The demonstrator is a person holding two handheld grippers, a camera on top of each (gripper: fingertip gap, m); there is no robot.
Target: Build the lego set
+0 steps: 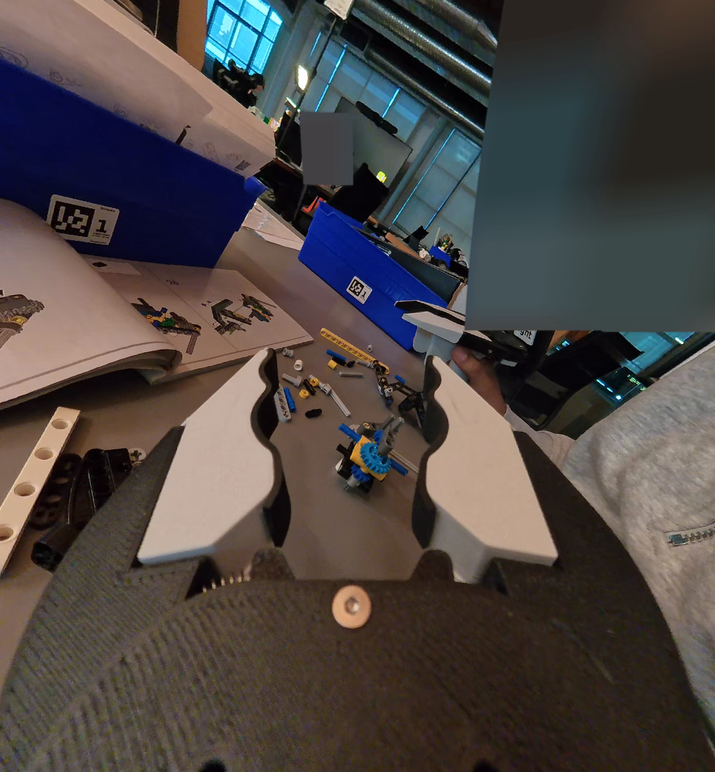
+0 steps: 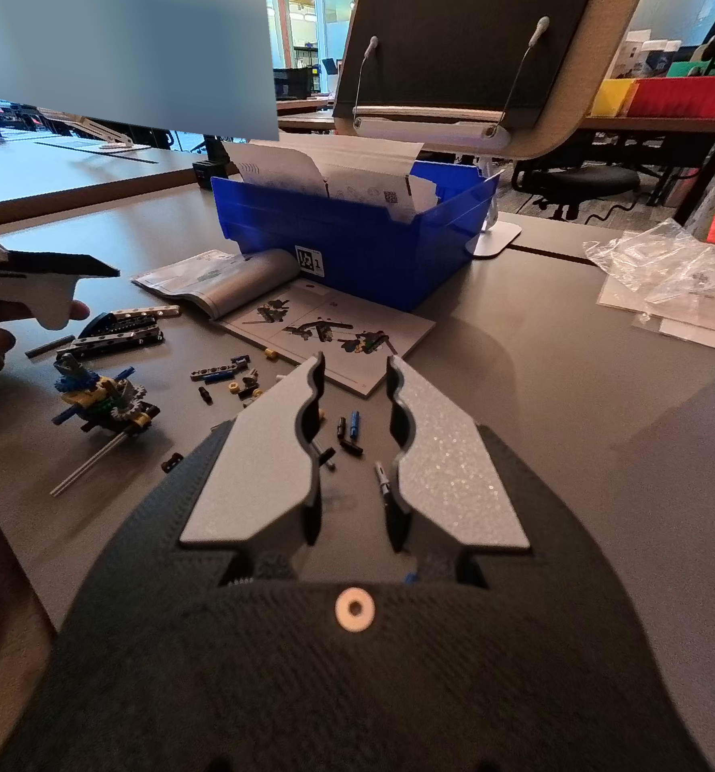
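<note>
Barely begun: small gear sub-assembly (image 1: 366, 455) stands mid-frame on table (image 2: 535, 417); loose pins (image 2: 349, 434) scattered, instruction booklet (image 2: 326, 334) open. Left gripper (image 1: 349, 417) and right gripper (image 2: 353, 417) both gape wide, holding nothing.

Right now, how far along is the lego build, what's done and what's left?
Done: one small gear assembly stands on the table, with blue and grey gears on crossed axles. In hand: nothing; the left gripper and right gripper are both open and empty. Left: most of it. Loose pins and beams lie scattered, and the instruction booklet lies open.
</note>
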